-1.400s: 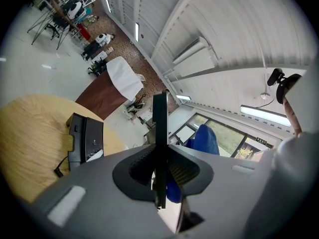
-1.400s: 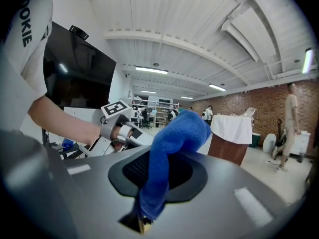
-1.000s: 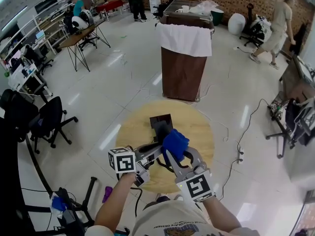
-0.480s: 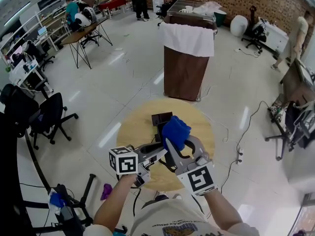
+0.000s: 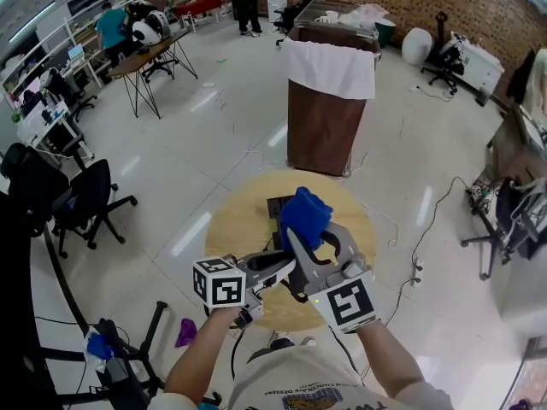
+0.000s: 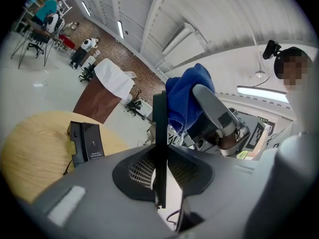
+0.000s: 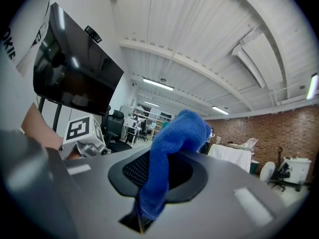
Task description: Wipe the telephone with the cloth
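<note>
My left gripper (image 6: 160, 156) is clamped on the thin black handset (image 6: 159, 114), held up over the table (image 5: 229, 229) where the base (image 6: 85, 142) sits. My right gripper (image 7: 154, 176) pinches the cloth (image 7: 177, 131). I'd best lay its loose fold flat on the handset and stroke lengthwise.

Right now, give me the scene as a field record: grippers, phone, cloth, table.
left gripper: shut on telephone, a thin black slab seen edge-on
right gripper: shut on blue cloth
contact: cannot tell whether cloth touches telephone
table: round, wooden; black box lies on it
</note>
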Demonstrator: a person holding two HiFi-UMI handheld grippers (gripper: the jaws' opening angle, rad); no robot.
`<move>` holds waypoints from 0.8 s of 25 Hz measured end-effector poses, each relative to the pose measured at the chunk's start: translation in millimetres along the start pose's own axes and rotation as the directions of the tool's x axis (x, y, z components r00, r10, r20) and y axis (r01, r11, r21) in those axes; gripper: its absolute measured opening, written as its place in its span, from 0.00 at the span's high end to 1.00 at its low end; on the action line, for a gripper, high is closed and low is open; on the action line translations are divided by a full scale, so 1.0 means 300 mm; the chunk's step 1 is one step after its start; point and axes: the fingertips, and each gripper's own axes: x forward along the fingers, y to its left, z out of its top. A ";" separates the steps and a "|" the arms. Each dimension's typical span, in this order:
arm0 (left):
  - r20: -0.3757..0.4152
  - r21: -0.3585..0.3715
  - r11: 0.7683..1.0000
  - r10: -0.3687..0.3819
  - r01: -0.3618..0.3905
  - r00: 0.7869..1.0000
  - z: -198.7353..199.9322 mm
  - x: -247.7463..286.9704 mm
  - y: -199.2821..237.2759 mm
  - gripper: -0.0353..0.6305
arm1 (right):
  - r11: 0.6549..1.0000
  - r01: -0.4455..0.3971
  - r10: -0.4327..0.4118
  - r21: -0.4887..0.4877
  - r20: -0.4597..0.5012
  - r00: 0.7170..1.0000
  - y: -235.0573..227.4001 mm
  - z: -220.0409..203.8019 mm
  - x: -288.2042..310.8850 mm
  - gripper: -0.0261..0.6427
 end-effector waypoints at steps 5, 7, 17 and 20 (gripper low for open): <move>-0.006 0.016 1.000 0.007 -0.007 1.000 0.006 0.003 -0.008 0.85 | 1.000 0.008 -0.008 -0.020 0.013 1.000 -0.015 0.029 0.009 0.87; -0.008 0.020 1.000 0.017 -0.016 1.000 0.007 0.003 -0.004 0.85 | 0.999 0.007 -0.007 -0.035 0.020 1.000 -0.016 0.040 0.006 0.87; -0.050 0.114 0.989 0.101 -0.095 0.994 0.000 0.043 -0.008 0.85 | 0.993 -0.117 0.115 0.022 0.071 0.991 0.153 0.116 -0.002 0.87; -0.055 0.132 0.986 0.110 -0.102 0.992 -0.003 0.045 -0.017 0.85 | 0.990 -0.135 0.134 0.034 0.045 0.990 0.181 0.076 0.016 0.87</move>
